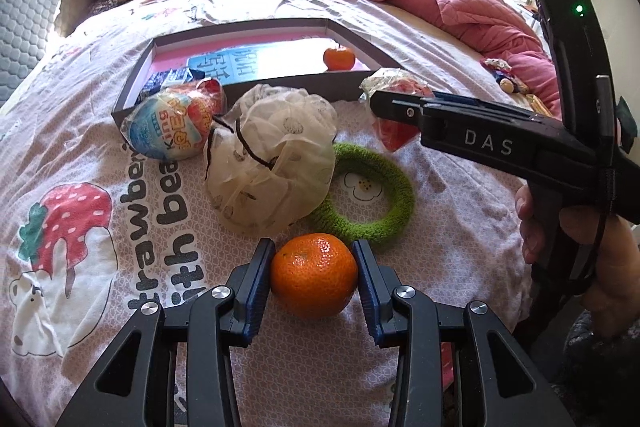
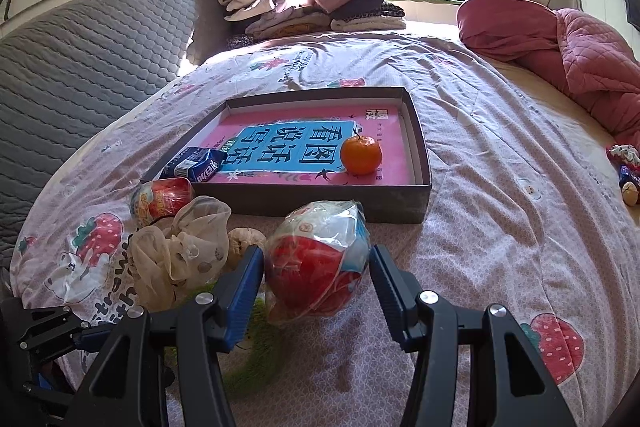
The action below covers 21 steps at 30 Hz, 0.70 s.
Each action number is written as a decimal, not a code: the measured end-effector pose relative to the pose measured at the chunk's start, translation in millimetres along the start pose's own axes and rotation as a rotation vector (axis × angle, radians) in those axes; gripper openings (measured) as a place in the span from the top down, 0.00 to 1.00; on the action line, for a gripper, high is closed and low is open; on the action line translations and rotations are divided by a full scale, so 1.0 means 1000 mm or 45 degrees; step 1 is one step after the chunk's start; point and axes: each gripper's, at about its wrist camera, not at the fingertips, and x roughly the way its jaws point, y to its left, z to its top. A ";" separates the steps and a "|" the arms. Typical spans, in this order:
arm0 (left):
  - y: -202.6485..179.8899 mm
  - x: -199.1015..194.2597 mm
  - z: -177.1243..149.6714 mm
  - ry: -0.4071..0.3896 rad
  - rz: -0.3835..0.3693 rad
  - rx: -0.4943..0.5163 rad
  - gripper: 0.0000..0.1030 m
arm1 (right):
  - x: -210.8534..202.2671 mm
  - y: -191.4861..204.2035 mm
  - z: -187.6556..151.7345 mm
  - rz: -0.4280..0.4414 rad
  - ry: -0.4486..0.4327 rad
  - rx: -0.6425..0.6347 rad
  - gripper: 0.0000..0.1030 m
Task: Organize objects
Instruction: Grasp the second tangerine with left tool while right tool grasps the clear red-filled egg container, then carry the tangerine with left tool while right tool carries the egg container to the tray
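Bed [image 1: 460,187], strawberry-print cover. Left gripper [image 1: 314,277], bottom centre of its view: jaws clamped on a mandarin [image 1: 314,275] resting on the cover. Right gripper [image 2: 318,277], bottom centre of its view: jaws apart, straddling a wrapped red-and-white egg toy [image 2: 316,267], left pad touching the wrapper, right pad clear. Shallow box [image 2: 420,203] mid-frame: second mandarin [image 2: 361,155], blue packet [image 2: 196,165]. Beside it: mesh pouch [image 1: 272,163], green knitted ring [image 1: 380,211], second egg toy [image 1: 172,127].

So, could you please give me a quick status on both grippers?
Left gripper shut on orange. Right gripper open around wrapped egg toy, left pad touching. Box ahead, path unobstructed.
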 end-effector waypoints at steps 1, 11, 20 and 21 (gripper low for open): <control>-0.001 -0.002 0.001 -0.008 0.005 0.003 0.60 | -0.001 0.000 0.000 0.001 -0.003 0.001 0.47; -0.001 -0.015 0.011 -0.060 0.050 0.002 0.60 | -0.014 0.000 0.005 0.014 -0.050 -0.001 0.47; 0.004 -0.021 0.029 -0.102 0.079 -0.012 0.60 | -0.022 0.002 0.008 0.018 -0.089 -0.006 0.47; 0.005 -0.021 0.032 -0.107 0.084 -0.012 0.60 | -0.022 0.002 0.009 0.019 -0.091 -0.008 0.47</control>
